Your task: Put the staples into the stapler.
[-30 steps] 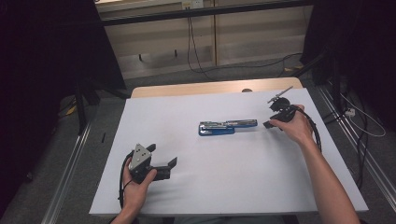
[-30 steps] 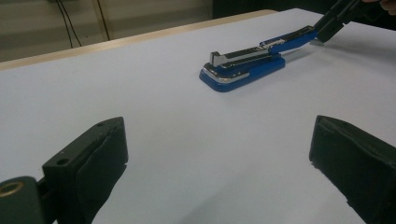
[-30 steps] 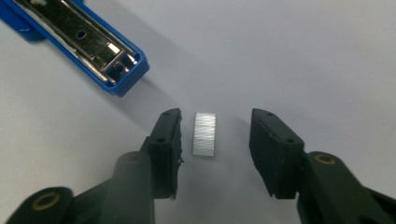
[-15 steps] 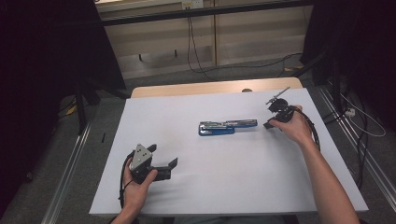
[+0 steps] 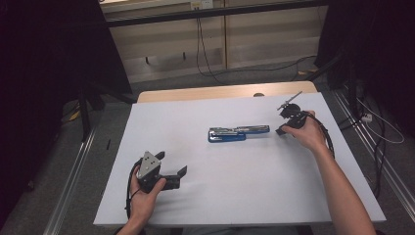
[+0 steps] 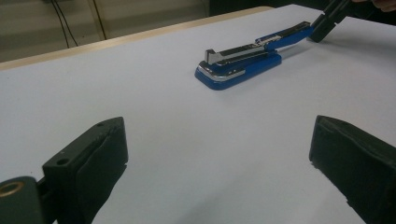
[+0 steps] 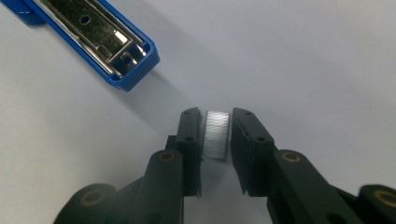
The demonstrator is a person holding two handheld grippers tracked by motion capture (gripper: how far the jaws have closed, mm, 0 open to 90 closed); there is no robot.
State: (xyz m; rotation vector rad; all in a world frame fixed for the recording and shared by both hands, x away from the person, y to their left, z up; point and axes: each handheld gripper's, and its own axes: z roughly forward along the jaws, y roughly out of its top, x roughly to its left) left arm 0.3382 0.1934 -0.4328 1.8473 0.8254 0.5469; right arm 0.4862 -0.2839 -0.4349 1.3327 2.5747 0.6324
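Note:
A blue and chrome stapler (image 5: 235,133) lies flipped open in the middle of the white table; its tray end also shows in the right gripper view (image 7: 93,32). Just right of that end, a short strip of staples (image 7: 217,135) rests on the table between the jaws of my right gripper (image 7: 215,116). The jaws have just been closing, and a thin gap remains on each side of the strip. In the high view the right gripper (image 5: 280,130) points down at the table. My left gripper (image 5: 173,164) rests near the front left, open wide and holding nothing, facing the stapler (image 6: 243,65).
The white table top (image 5: 244,196) ends in a wooden strip (image 5: 215,93) at the far edge. Metal rails run along both sides of the table, and cables lie on the floor at the right. Dark curtains stand left and right.
The right gripper's jaws have narrowed beside the stapler's end. Both hands and the stapler stay where they were.

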